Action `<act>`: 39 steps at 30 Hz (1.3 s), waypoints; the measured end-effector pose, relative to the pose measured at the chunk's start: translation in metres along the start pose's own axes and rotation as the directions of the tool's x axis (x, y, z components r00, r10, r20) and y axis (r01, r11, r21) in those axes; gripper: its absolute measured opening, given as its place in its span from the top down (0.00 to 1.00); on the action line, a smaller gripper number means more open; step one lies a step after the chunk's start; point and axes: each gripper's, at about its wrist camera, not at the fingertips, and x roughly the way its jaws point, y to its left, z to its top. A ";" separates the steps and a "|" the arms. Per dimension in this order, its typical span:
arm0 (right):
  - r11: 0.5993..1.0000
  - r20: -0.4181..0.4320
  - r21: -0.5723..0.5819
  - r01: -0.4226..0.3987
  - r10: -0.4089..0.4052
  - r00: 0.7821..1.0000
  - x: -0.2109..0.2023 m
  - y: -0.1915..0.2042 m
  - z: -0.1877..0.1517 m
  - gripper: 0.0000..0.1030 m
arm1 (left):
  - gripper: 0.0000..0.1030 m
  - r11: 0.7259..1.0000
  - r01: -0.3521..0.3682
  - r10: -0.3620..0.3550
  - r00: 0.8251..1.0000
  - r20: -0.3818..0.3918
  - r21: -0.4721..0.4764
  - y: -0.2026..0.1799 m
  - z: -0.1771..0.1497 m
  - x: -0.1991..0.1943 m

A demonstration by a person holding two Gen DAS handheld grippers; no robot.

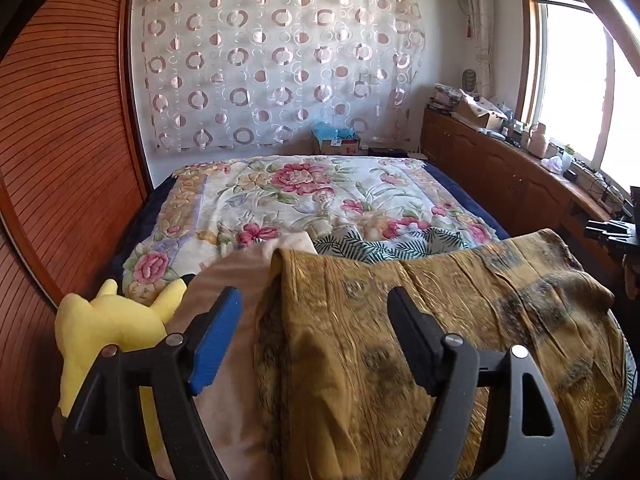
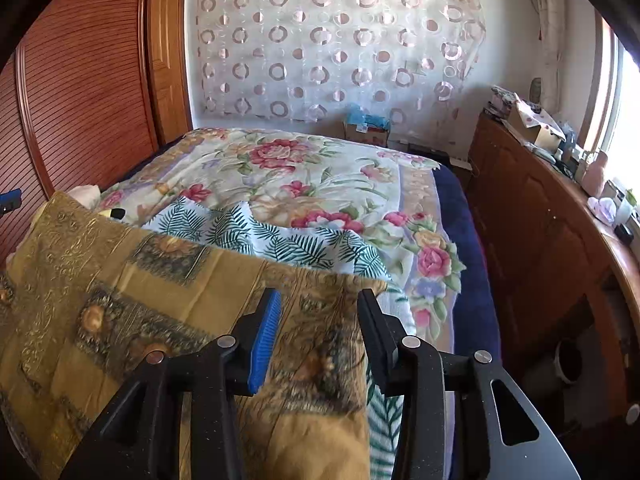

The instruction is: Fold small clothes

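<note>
Cloth of mustard gold (image 1: 440,320) is lying across the bed (image 1: 280,192), its long axis running between both parted, empty claws, left claw (image 1: 314,320) nearer one end, right claw (image 2: 318,322) the other.

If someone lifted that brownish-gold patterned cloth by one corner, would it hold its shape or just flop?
Probably flop: the gold cloth drapes in soft creases over what lies beneath and droops at its edge. It looks thin, so likely light. Its crinkled surface probably grips rather than slips, though the fern-print cloth under it might shift along.
</note>
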 end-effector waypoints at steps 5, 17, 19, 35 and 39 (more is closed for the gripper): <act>1.000 -0.021 0.010 -0.013 0.013 1.000 -0.023 0.007 -0.031 0.58 | 0.26 1.000 0.013 -0.014 1.000 -0.020 -0.026 -0.009 -0.027 -0.017; 0.993 -0.121 0.100 0.068 -0.055 0.991 -0.054 -0.007 -0.089 0.58 | 0.26 1.000 0.020 -0.020 0.998 -0.061 -0.015 -0.025 -0.081 -0.038; 0.991 -0.134 0.114 0.070 -0.054 0.989 -0.057 -0.008 -0.094 0.58 | 0.26 1.000 0.017 -0.018 0.998 -0.057 -0.019 -0.024 -0.085 -0.042; 0.996 -0.003 0.091 0.010 -0.010 1.000 -0.088 0.032 -0.075 0.96 | 0.43 0.998 -0.016 0.012 0.997 -0.075 -0.053 -0.005 -0.110 -0.061; 0.997 0.007 0.078 0.009 -0.010 1.000 -0.089 0.034 -0.070 0.96 | 0.44 0.998 -0.009 0.004 0.995 -0.100 -0.056 -0.005 -0.112 -0.051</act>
